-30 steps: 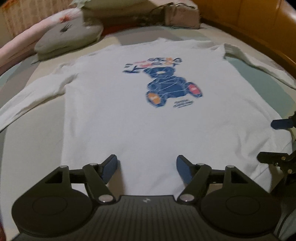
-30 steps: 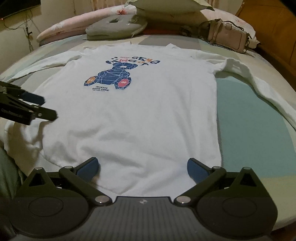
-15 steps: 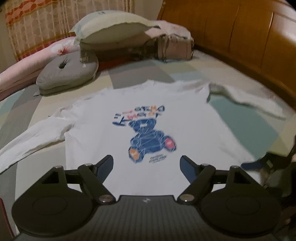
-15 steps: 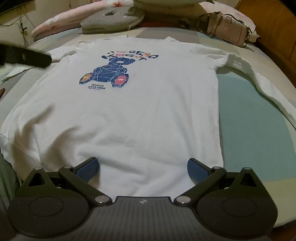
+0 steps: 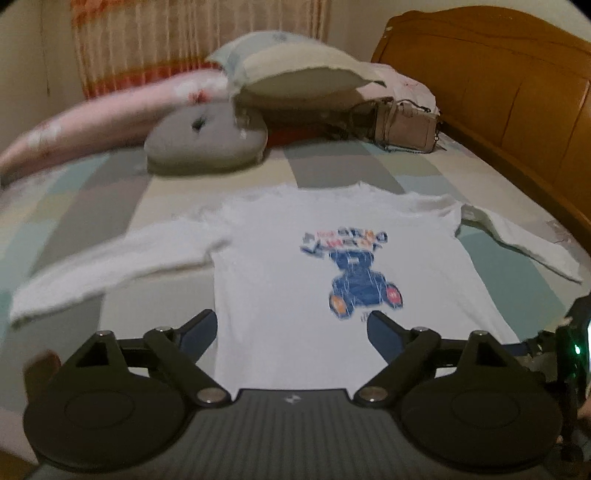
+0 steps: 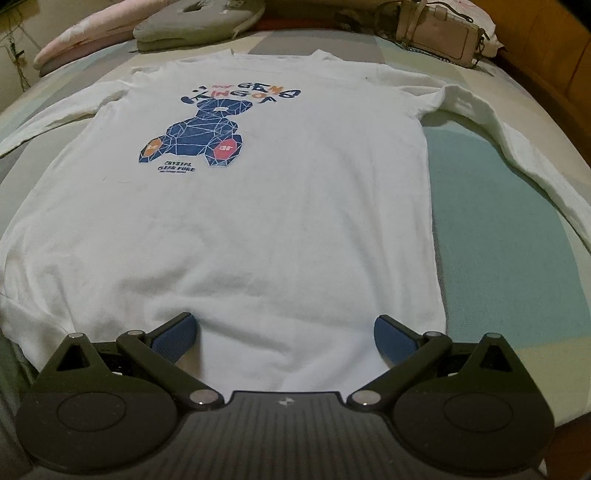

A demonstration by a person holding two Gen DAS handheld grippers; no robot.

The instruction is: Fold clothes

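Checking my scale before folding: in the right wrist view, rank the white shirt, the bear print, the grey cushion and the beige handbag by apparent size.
1. white shirt, by far the largest
2. bear print
3. grey cushion and beige handbag: look alike; both lie far off and cut by the frame's edge, so unranked.

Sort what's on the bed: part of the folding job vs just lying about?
Job: white long-sleeved shirt, spread flat, print up.

Lying about: grey cushion, beige handbag, pillow, pink floral bolster.

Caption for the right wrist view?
Open right claw above the hem of a white bear-print sweatshirt spread flat on the bed.
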